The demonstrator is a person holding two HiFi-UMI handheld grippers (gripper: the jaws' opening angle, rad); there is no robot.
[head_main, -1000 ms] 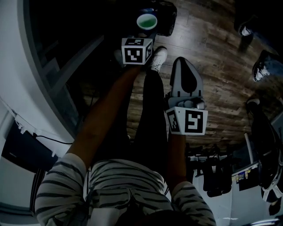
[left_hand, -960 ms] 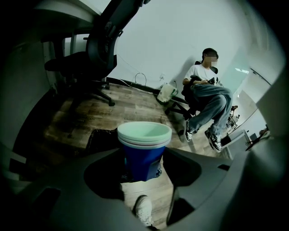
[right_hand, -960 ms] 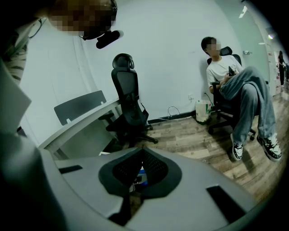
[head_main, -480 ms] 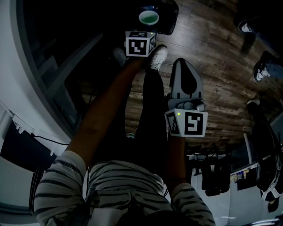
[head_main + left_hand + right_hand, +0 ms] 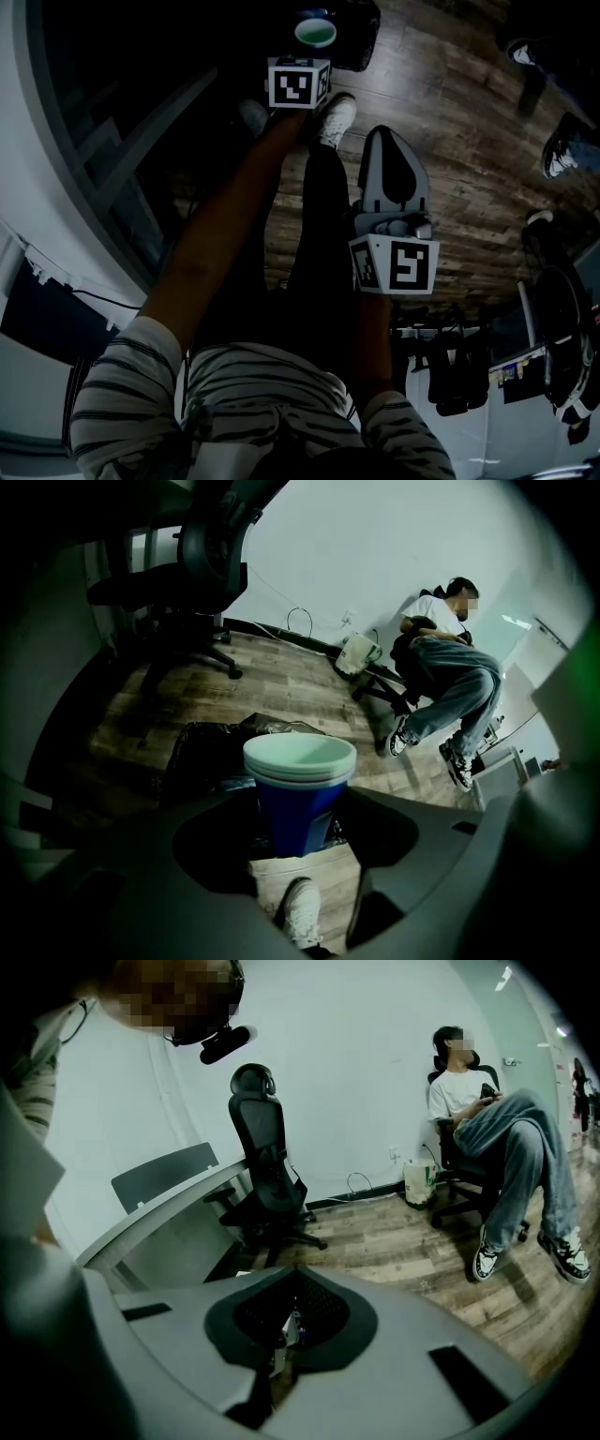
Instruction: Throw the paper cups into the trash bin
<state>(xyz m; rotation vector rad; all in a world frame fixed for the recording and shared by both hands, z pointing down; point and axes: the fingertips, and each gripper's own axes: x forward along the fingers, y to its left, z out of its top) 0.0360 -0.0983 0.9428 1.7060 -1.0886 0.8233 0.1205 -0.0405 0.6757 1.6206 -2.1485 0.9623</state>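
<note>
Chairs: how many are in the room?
2. One empty black chair stands beside the grey table; the other is under the seated person. More may be hidden.

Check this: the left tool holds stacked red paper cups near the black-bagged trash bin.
Wrong colour. The left tool holds stacked blue paper cups, white inside, near the black-bagged trash bin. The left gripper view shows it.

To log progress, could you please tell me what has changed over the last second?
The left gripper carried the stacked blue paper cups slightly further forward, toward the black-bagged trash bin, still clamped on them. The right gripper stayed shut, empty and in place.
</note>
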